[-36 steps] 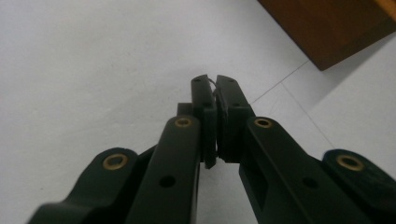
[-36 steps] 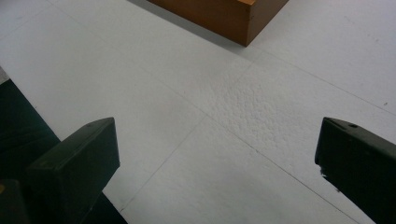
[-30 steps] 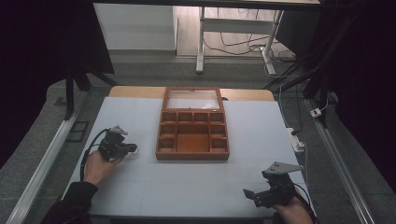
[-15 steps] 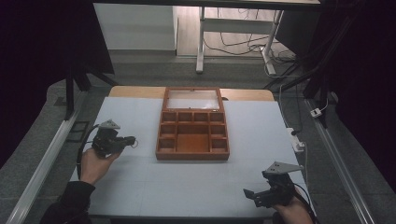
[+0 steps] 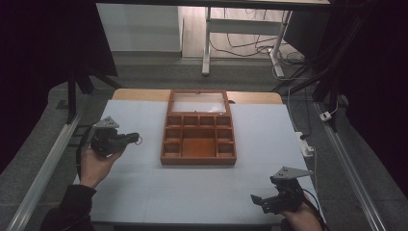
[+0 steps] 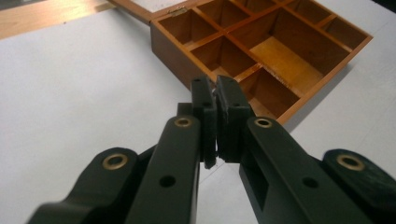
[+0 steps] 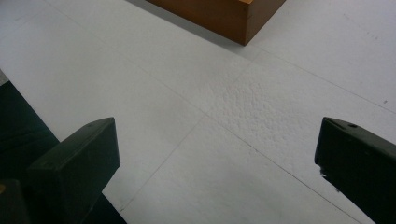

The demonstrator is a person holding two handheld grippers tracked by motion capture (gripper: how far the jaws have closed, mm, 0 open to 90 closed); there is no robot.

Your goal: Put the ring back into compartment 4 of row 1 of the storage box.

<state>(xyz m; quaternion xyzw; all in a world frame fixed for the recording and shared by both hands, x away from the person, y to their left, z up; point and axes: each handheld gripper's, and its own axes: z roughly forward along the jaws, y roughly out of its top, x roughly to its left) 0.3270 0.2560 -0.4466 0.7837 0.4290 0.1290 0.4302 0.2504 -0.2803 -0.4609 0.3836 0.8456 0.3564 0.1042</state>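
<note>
pointing at the wooden box (image 5: 198, 137), left gripper (image 5: 131, 138) jaws pressed together; right gripper (image 5: 258, 199) spread, tips cropped.

A brown wooden compartment box (image 5: 198, 139) lies open mid-table, compartments seemingly empty, its glass-panelled lid (image 5: 197, 101) laid back flat.

Dim, dark-edged room; blurred near jaws, soft shadows.

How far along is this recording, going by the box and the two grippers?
Early. Done: the wooden box sits with its lid laid open and its visible compartments empty. In hand: nothing; the left gripper is shut on nothing beside the box, the right gripper is open over bare mat. Everything else remains.
</note>
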